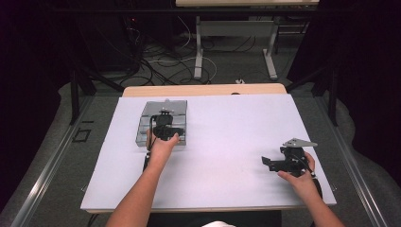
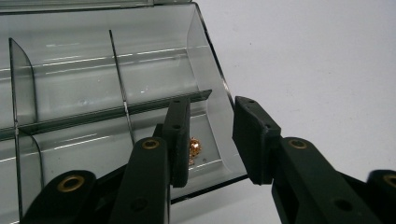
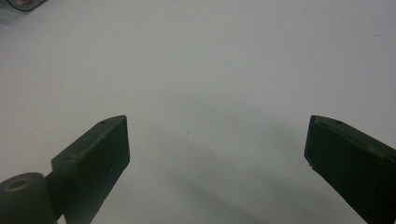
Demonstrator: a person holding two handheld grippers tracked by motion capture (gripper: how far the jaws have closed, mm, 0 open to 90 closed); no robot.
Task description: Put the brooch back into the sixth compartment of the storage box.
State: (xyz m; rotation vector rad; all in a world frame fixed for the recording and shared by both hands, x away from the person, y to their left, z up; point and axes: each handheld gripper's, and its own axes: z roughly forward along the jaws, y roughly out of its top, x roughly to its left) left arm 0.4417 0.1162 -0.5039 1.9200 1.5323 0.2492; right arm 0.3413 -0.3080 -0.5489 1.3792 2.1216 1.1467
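A clear plastic compartment box (image 1: 162, 109) lies open at the back left of the white table cover. In the left gripper view its dividers (image 2: 120, 84) split it into several cells, and a small gold bead-like piece (image 2: 194, 146) lies in the near right cell. My left gripper (image 2: 212, 123) is open and straddles the box's right wall: one jaw is inside that cell beside the gold piece, the other outside. The high view shows this left gripper (image 1: 166, 131) over the box's near edge. My right gripper (image 1: 268, 163) rests low at the right, wide open and holding nothing (image 3: 217, 140).
The white cover (image 1: 227, 142) spreads over a wooden table whose far edge (image 1: 203, 90) shows at the back. A corner of the box (image 3: 18, 3) appears at the top left of the right gripper view. Cables and a table frame (image 1: 198, 52) stand on the floor beyond.
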